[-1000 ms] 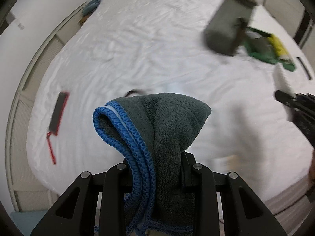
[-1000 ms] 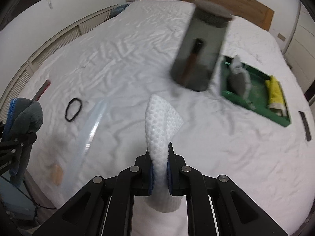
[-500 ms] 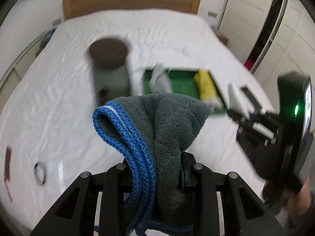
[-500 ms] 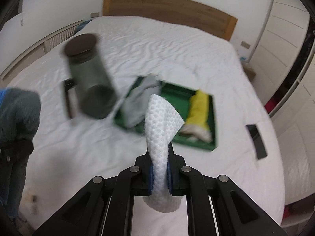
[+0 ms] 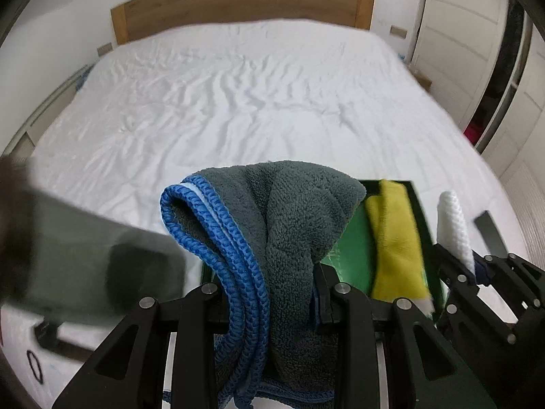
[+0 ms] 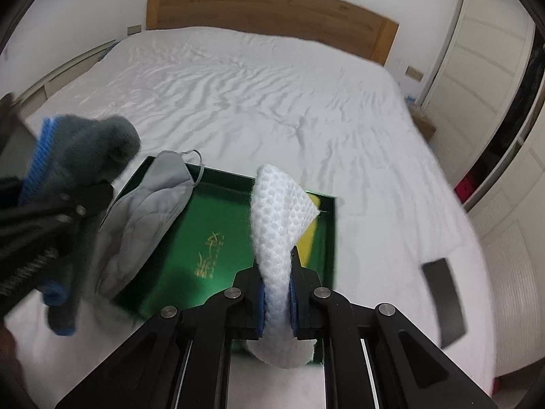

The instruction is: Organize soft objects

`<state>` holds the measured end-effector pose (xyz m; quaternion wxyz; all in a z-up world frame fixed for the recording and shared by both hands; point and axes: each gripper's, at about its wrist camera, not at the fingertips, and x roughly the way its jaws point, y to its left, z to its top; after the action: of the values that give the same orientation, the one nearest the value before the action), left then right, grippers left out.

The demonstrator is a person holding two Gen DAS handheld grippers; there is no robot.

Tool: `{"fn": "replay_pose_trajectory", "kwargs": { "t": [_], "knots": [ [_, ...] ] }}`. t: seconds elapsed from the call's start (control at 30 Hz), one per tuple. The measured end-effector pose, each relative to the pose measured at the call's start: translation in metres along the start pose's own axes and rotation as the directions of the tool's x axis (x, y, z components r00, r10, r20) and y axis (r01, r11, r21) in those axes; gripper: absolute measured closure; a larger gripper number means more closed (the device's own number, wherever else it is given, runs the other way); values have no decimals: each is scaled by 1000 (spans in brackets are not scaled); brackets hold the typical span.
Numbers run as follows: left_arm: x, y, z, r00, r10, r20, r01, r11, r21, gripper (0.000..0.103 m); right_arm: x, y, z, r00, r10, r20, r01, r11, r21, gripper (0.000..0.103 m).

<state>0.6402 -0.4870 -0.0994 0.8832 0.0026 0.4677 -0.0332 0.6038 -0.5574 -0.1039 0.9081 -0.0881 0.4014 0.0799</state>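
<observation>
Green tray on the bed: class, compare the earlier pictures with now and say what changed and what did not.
Both grippers swung round and closed in on the flat green tray, now just below them. Unchanged: the left gripper stays shut on the grey blue-edged towel, the right gripper on the white mesh cloth.
</observation>
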Motion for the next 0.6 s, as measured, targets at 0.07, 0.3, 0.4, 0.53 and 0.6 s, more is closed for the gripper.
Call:
{"fn": "replay_pose_trajectory", "kwargs": {
  "t": [0.07, 0.3, 0.4, 0.53, 0.6],
  "knots": [
    [19, -1, 4, 1000, 3, -27, -3, 1000, -4, 77, 21, -3, 4, 1000, 10, -16, -10, 1000, 15, 93],
    [59, -6, 0, 996, 51, -76, -49, 998, 38, 77, 72, -8, 15, 997, 28, -74, -25, 999, 38, 92],
    [65, -8, -2, 995, 59, -80, -55, 997, 48, 77, 81, -5, 15, 996, 35, -83, -32, 999, 41, 92],
    [70, -10, -1, 995, 64, -79, -59, 996, 60, 77, 90, -8, 18, 996, 31, -83, -27, 998, 56, 92],
    [71, -11, -1, 995, 66, -80, -62, 996, 61, 77, 94, -9, 18, 996, 33, -86, -27, 997, 68, 92]
  ]
}}
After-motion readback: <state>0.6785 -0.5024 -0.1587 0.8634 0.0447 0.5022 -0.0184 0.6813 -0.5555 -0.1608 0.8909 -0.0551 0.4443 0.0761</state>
